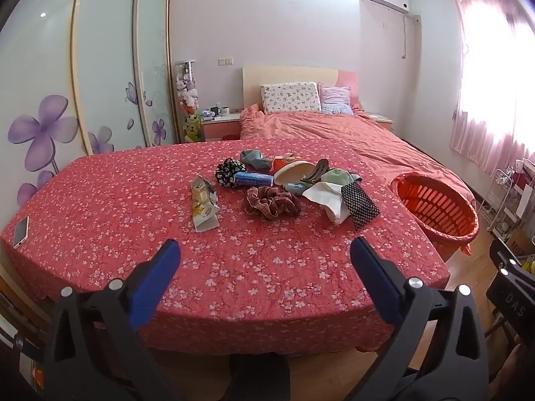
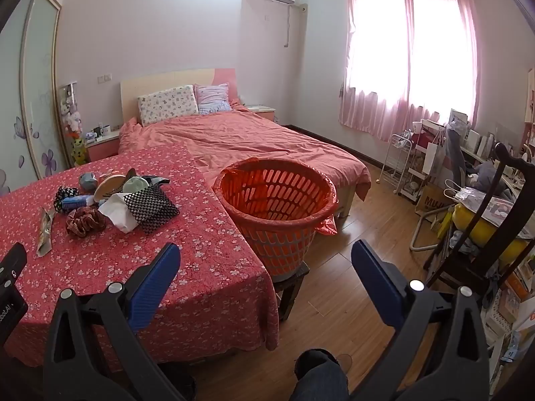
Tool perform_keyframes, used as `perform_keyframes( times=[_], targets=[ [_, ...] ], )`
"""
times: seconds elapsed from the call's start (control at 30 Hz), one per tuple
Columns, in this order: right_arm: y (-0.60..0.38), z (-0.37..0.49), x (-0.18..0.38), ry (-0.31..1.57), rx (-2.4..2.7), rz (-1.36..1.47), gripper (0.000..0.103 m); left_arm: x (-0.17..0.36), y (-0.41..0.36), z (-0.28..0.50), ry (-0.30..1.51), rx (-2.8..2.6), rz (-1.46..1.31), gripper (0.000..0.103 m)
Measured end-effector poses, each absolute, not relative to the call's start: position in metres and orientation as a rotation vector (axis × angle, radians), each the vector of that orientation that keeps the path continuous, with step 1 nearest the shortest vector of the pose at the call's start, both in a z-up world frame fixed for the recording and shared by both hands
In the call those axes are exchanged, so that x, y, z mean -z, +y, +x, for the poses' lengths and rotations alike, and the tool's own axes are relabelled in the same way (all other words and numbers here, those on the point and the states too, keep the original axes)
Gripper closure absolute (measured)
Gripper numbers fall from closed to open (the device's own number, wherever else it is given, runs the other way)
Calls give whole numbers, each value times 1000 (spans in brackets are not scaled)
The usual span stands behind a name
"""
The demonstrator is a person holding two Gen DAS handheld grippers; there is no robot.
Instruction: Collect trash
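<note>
Wrapper [image 1: 203,205] sits among keepsakes; both your grippers [image 1: 264,260] [image 2: 264,260] gape empty, so you may bin the scrunchie [image 1: 271,202] instead

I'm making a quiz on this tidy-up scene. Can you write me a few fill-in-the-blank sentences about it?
1. The orange basket beside the table holds ____ items so far.
2. The phone lies near the table's ____ edge, as the left wrist view shows it.
3. The left gripper and the right gripper both have their jaws ____.
4. The tablecloth is red with small white ____.

Missing words: no; left; open; flowers
</note>
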State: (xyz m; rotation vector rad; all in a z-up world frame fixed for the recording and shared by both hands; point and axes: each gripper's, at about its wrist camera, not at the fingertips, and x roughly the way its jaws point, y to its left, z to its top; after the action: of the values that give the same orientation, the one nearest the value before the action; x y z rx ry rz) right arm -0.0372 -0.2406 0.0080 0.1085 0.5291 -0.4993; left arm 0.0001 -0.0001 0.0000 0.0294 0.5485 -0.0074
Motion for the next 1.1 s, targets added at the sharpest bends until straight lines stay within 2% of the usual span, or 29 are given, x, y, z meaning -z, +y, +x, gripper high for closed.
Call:
perform_keyframes(
  times=[1.1],
  targets=[
    [-242, -38, -7, 524, 501, 106, 2, 0, 0, 0, 554, 8, 25, 4]
  ],
)
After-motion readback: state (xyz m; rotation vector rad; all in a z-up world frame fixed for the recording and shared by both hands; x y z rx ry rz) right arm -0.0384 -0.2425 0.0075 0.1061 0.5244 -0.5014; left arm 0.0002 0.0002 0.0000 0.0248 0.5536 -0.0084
